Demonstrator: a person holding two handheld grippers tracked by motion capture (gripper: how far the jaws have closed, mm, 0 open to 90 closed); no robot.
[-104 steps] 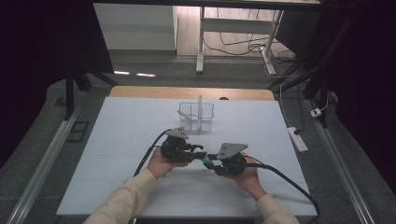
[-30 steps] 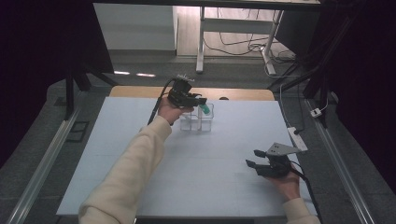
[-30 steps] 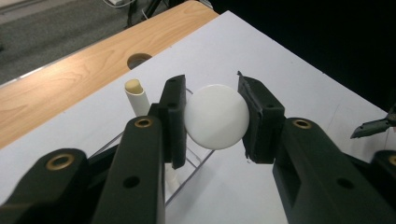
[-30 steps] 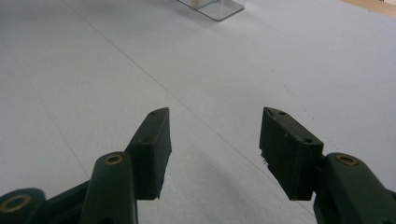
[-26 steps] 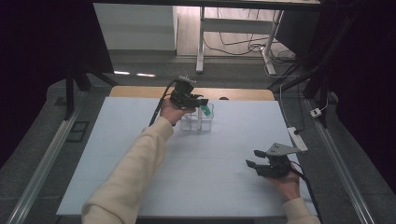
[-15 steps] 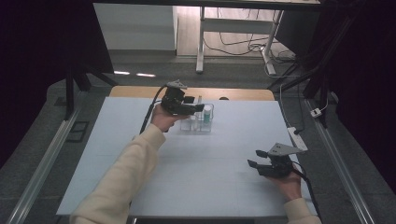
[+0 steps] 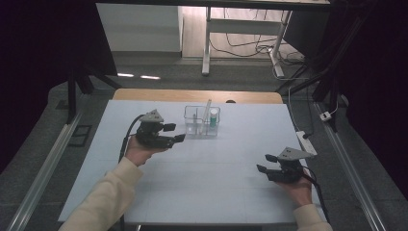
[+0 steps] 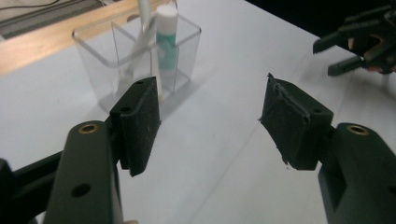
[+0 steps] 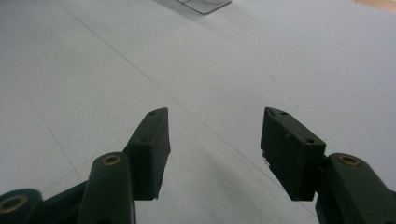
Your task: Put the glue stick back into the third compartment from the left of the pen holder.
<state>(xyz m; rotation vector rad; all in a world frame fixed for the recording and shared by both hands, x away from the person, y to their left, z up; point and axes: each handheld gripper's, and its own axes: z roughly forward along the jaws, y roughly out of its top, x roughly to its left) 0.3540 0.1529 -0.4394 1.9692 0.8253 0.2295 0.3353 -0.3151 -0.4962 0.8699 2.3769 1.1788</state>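
A clear two-part holder [image 7: 194, 126] stands at the back middle of the white table. A white toothbrush [image 7: 207, 109] leans in it beside a green and white tube [image 7: 213, 118]. My left gripper [image 7: 174, 133] hovers just left of the holder, pointing right; its jaws have just been opening and nothing is between them. In the left gripper view the open pads [image 8: 140, 123] frame the holder [image 8: 93, 60], the tube [image 8: 166, 37] and the toothbrush [image 8: 144, 18]. My right gripper [image 7: 266, 163] rests open at the front right, nothing between its jaws [image 9: 215, 135].
A white power strip [image 7: 308, 143] lies along the table's right edge. A wooden strip [image 7: 192, 95] borders the back. The bare tabletop [image 7: 207, 183] spreads between the two hands. Cables and a desk frame stand on the floor beyond.
My left hand has drawn back from above the holder, leftward and down, with its jaws opened. The tube stands in the holder. The right hand has kept still.
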